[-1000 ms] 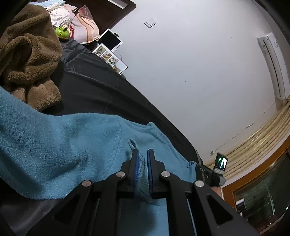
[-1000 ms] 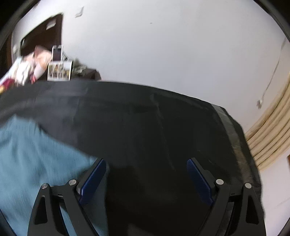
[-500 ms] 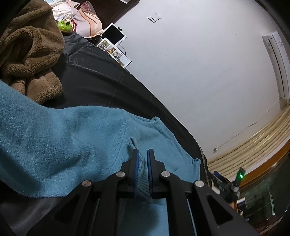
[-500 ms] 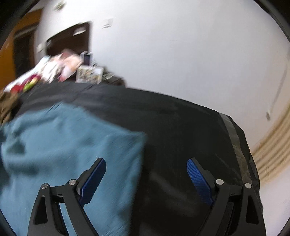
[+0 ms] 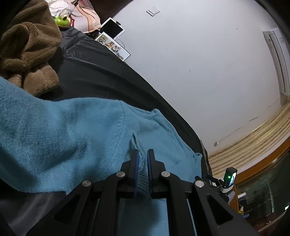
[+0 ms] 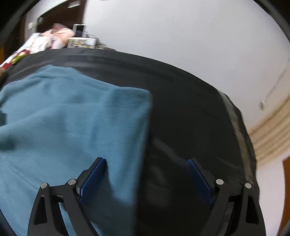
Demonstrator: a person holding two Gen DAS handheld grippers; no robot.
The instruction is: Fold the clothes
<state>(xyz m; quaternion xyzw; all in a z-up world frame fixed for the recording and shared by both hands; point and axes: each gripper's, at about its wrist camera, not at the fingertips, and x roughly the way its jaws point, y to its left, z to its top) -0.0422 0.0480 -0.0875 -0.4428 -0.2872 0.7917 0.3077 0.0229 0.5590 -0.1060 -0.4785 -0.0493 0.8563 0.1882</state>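
A teal knit sweater (image 5: pixel 76 130) lies spread on a black sheet (image 5: pixel 101 76). My left gripper (image 5: pixel 143 154) is shut on a ribbed edge of the sweater, which bunches between the blue pads. In the right wrist view the sweater (image 6: pixel 72 123) covers the left half of the black sheet (image 6: pixel 190 112). My right gripper (image 6: pixel 145 162) is open and empty just above it, its left pad (image 6: pixel 92 177) over the fabric and the sweater's right edge between the fingers. The right gripper's body shows at lower right of the left wrist view (image 5: pixel 226 183).
A brown fleece garment (image 5: pixel 27 50) is heaped at the far left. A green toy (image 5: pixel 62 20), pink and white clothes (image 5: pixel 85 16), a tablet (image 5: pixel 112 29) and a photo sheet (image 5: pixel 113 46) lie by the white wall. The sheet's right edge (image 6: pixel 242 130) drops off.
My right gripper has swung left over the sweater, which now fills more of its view. My left gripper keeps its hold and has shifted slightly.
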